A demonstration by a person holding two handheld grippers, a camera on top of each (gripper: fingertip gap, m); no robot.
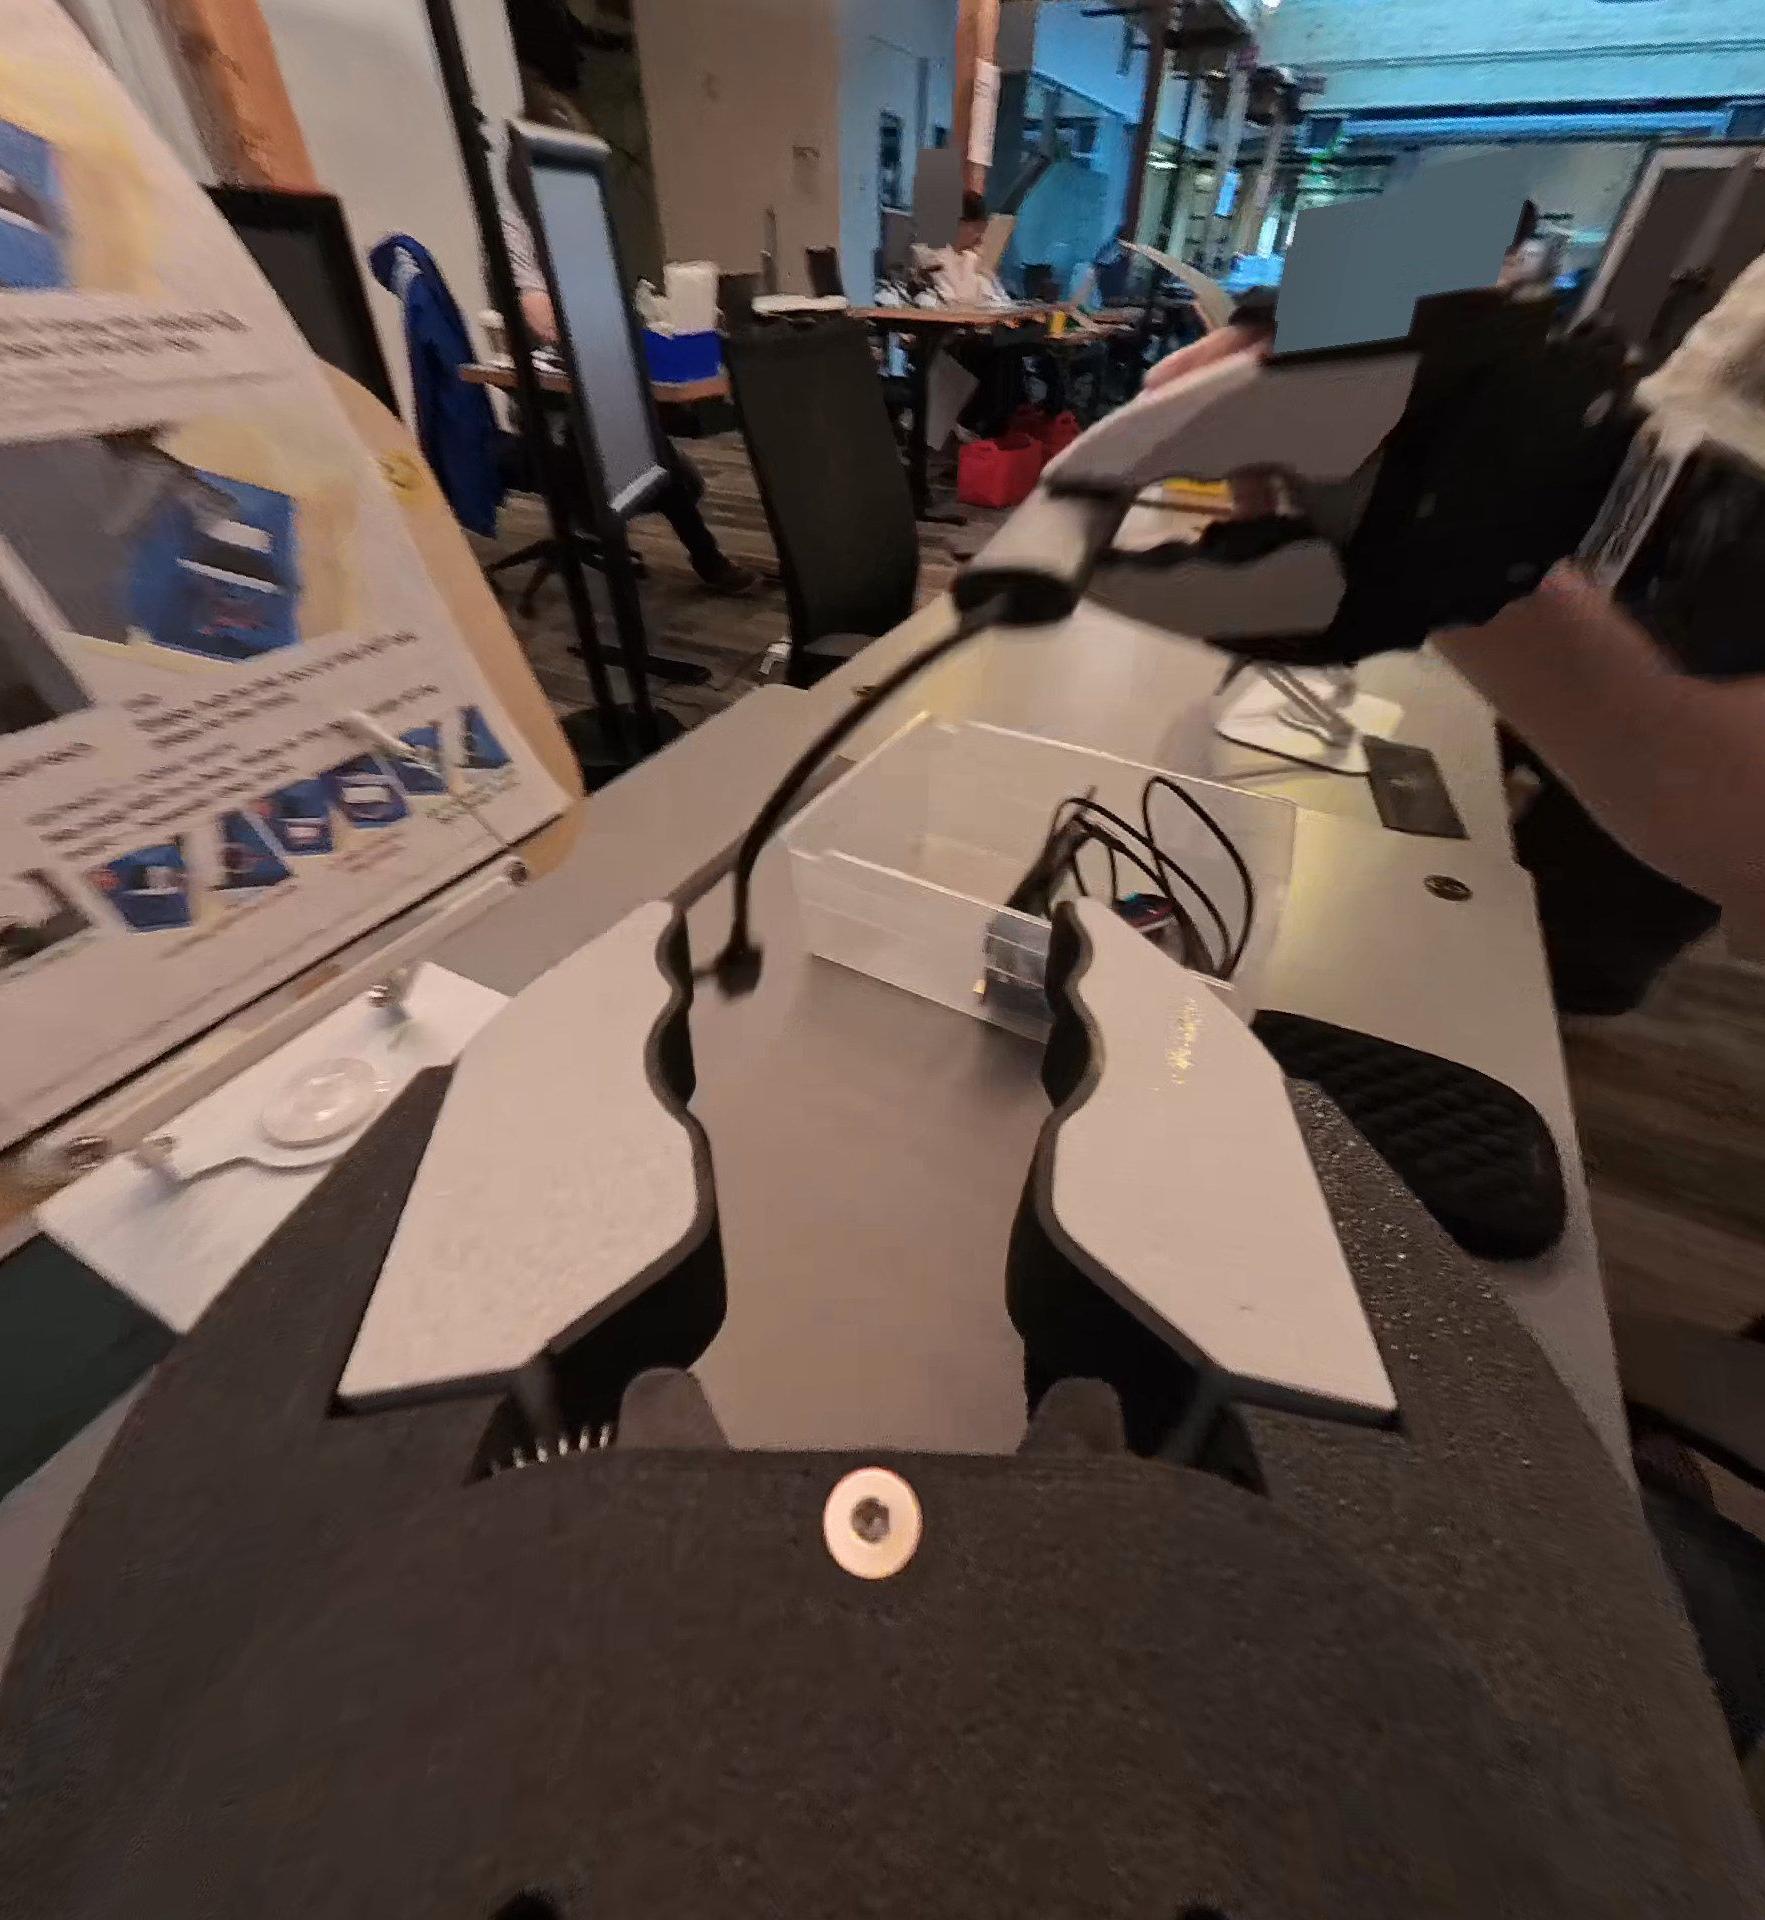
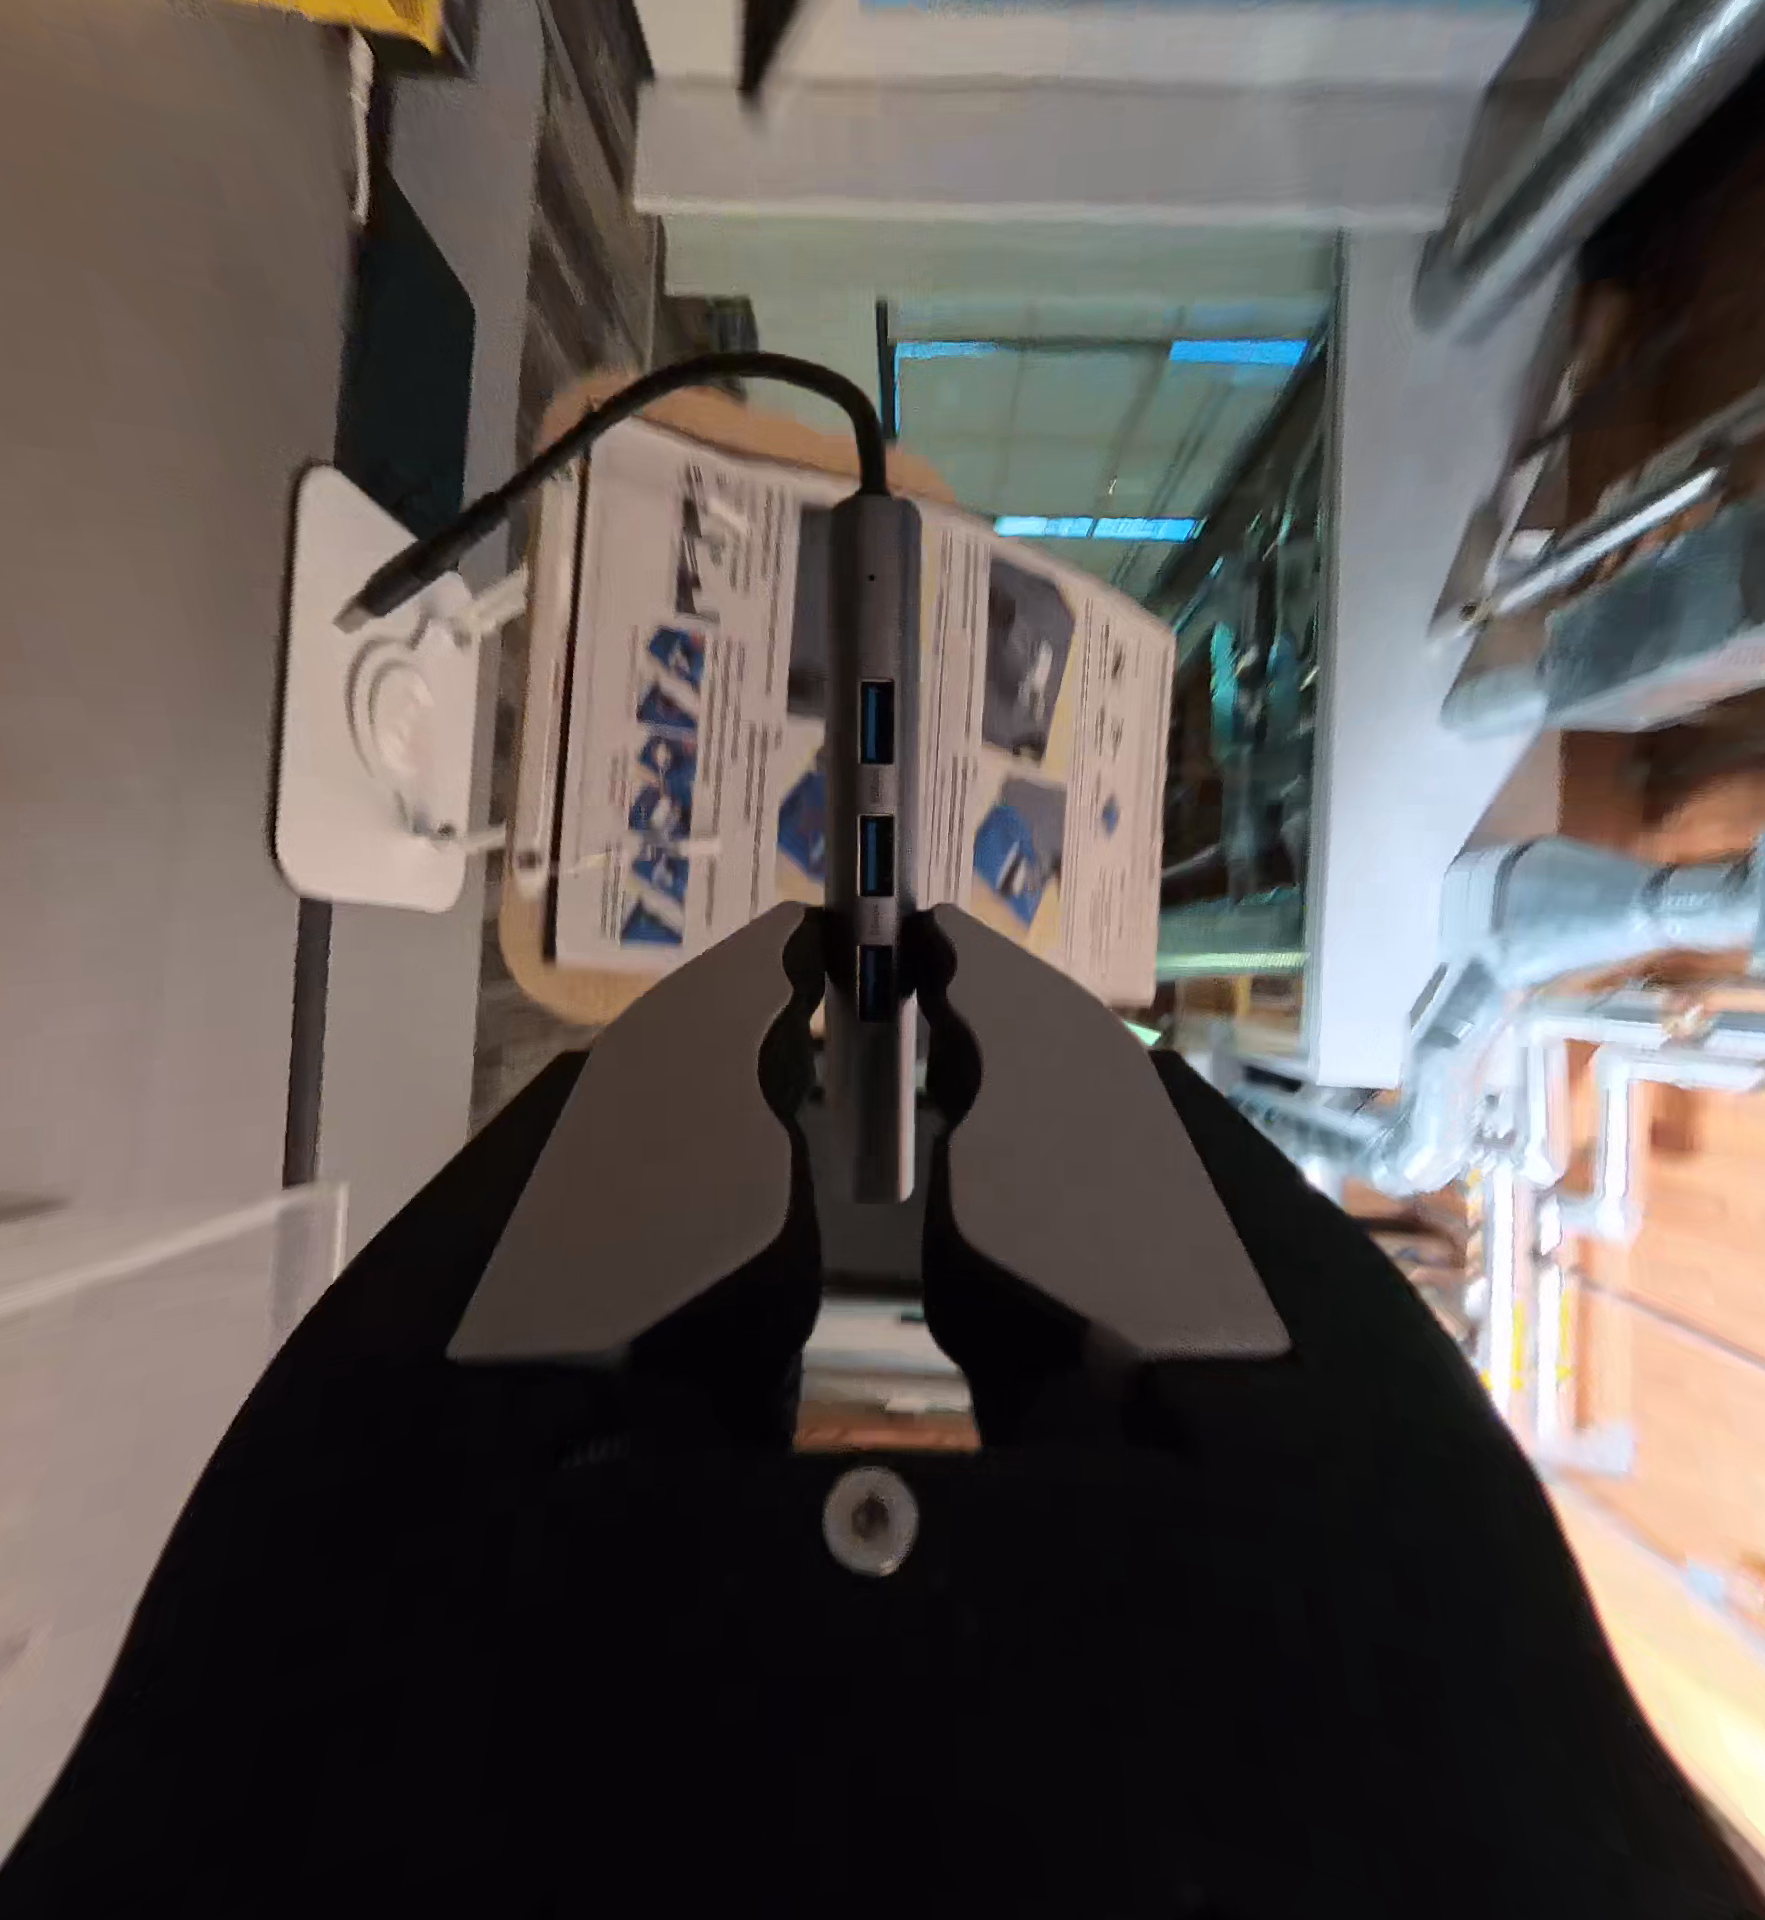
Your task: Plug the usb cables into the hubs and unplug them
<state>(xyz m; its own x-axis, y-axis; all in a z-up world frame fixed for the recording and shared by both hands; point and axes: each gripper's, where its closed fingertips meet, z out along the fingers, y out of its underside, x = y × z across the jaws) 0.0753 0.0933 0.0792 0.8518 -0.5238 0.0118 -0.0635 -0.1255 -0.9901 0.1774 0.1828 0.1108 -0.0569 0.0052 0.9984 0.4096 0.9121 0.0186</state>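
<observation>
Clamping the grey hub (image 2: 873, 935) between its fingers, the right gripper (image 2: 865, 914) holds it aloft with blue ports exposed, seemingly for plugging; its pigtail cable (image 1: 826, 748) droops toward the left gripper (image 1: 867, 925), whose fingers stand apart and empty above the bench (image 1: 857, 1143); loose black cables (image 1: 1169, 852) lie just beyond them in a clear box (image 1: 919, 810)

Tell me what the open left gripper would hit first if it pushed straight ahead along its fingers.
Probably the clear plastic box on the grey table, holding coiled black cables. The left gripper points just left of its near corner, so depth is uncertain.
</observation>
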